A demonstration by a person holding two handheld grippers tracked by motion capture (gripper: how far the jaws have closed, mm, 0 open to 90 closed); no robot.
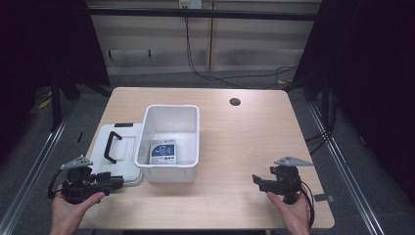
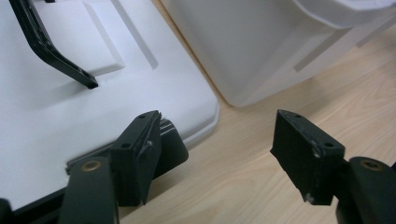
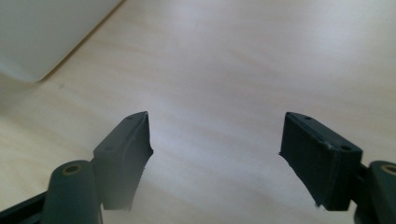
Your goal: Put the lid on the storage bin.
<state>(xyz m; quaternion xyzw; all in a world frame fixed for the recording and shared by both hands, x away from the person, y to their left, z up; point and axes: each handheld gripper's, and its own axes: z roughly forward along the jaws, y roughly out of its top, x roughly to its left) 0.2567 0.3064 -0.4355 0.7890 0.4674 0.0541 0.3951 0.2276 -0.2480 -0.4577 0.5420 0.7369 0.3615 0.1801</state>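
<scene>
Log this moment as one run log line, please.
left gripper: open, at lid corner | right gripper: open, over bare table | bin: uncovered, lid beside it

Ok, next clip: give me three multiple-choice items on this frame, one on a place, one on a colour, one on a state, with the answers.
1. Where does the flat white plastic lid lie?
A. on the wooden table beside the open white plastic bin
B. closed on the bin
C. on the floor

2. What colour is the lid's handle?
A. white
B. black
C. blue

3. How do the left gripper and right gripper stand?
A. both open, holding nothing
B. both shut
C. left shut on the lid

Answers: 1 A, the high view shows the lid flat on the table at the bin's left; 2 B, the handle is dark against the white; 3 A, each gripper view shows jaws apart over bare wood.
</scene>
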